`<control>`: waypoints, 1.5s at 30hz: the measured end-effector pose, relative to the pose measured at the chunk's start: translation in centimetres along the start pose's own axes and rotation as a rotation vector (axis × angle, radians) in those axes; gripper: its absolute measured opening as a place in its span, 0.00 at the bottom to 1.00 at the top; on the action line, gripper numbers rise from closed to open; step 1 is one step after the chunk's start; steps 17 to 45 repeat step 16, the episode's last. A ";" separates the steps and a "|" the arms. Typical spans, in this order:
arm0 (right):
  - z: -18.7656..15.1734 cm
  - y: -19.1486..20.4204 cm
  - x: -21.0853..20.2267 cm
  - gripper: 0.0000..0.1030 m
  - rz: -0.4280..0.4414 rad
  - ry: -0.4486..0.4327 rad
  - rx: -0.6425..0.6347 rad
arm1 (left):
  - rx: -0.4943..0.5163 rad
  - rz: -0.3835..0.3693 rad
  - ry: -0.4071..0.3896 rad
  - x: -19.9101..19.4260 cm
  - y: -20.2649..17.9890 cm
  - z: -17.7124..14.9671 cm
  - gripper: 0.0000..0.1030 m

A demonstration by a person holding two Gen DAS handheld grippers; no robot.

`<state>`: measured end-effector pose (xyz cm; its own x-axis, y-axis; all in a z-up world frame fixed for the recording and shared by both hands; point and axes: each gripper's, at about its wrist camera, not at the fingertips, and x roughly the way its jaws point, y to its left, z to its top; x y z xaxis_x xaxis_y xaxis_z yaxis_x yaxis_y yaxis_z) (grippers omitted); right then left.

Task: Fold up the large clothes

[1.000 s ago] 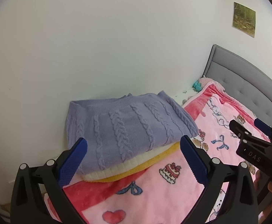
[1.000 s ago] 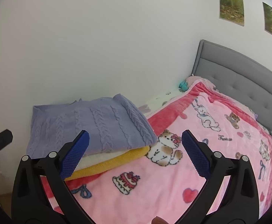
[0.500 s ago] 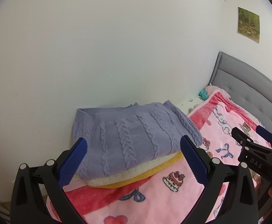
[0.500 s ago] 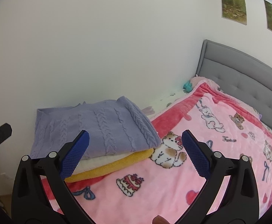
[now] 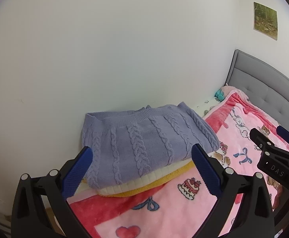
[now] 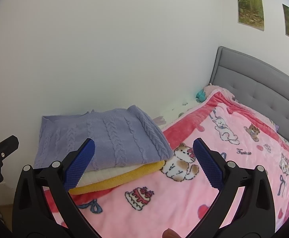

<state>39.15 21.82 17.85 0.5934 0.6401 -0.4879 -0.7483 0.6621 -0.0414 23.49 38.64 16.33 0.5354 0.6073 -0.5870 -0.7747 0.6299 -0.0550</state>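
Note:
A folded lilac cable-knit sweater [image 5: 144,138] [image 6: 108,140] tops a stack against the wall, over a folded cream garment [image 5: 144,180] [image 6: 104,173] and a folded yellow one [image 5: 164,178] [image 6: 124,176]. The stack lies on a pink cartoon blanket [image 5: 164,214] [image 6: 184,194]. My left gripper [image 5: 142,170] hangs open in front of the stack with nothing between its blue pads. My right gripper [image 6: 144,164] is open too, empty, near the stack's right end. In the left wrist view the right gripper [image 5: 271,140] shows at the right edge.
A grey padded headboard [image 6: 263,83] closes the bed's far end. A white wall [image 5: 124,49] runs along the bed's left side behind the stack. A teal toy [image 6: 201,95] and pink plush lie by the headboard. Two photos [image 6: 250,11] hang above.
Both grippers have drawn back and tilted up a little, so the stack sits lower and smaller in both views. Both stay open and empty; the stack has not moved.

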 end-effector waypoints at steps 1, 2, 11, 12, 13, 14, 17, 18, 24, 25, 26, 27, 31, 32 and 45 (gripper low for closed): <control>0.0 0.0 0.0 0.92 0.000 -0.001 0.000 | -0.002 0.002 0.000 0.0 0.0 0.0 0.95; 0.1 0.1 0.0 0.92 0.001 0.000 0.000 | -0.002 0.004 0.001 0.0 0.1 0.1 0.95; 0.2 0.4 -0.1 0.92 0.008 -0.004 0.004 | -0.005 -0.007 0.015 0.1 0.3 0.3 0.95; 0.3 0.4 -0.1 0.92 0.008 -0.006 0.003 | -0.006 -0.007 0.017 0.1 0.4 0.3 0.95; 0.3 0.5 -0.2 0.92 0.009 -0.006 0.002 | -0.006 -0.006 0.017 0.1 0.5 0.3 0.95; 0.4 0.5 -0.3 0.92 0.011 -0.008 0.002 | -0.005 -0.006 0.017 0.2 0.5 0.4 0.95; 0.4 0.6 -0.4 0.92 0.013 -0.010 0.003 | -0.005 -0.001 0.018 0.2 0.7 0.3 0.95; 0.4 0.6 -0.4 0.92 0.013 -0.010 0.003 | -0.005 -0.001 0.018 0.2 0.7 0.3 0.95; 0.4 0.6 -0.4 0.92 0.013 -0.010 0.003 | -0.005 -0.001 0.018 0.2 0.7 0.3 0.95; 0.4 0.6 -0.4 0.92 0.013 -0.010 0.003 | -0.005 -0.001 0.018 0.2 0.7 0.3 0.95; 0.4 0.6 -0.4 0.92 0.013 -0.010 0.003 | -0.005 -0.001 0.018 0.2 0.7 0.3 0.95; 0.4 0.6 -0.4 0.92 0.013 -0.010 0.003 | -0.005 -0.001 0.018 0.2 0.7 0.3 0.95; 0.4 0.6 -0.4 0.92 0.013 -0.010 0.003 | -0.005 -0.001 0.018 0.2 0.7 0.3 0.95; 0.4 0.6 -0.4 0.92 0.013 -0.010 0.003 | -0.005 -0.001 0.018 0.2 0.7 0.3 0.95; 0.4 0.6 -0.4 0.92 0.013 -0.010 0.003 | -0.005 -0.001 0.018 0.2 0.7 0.3 0.95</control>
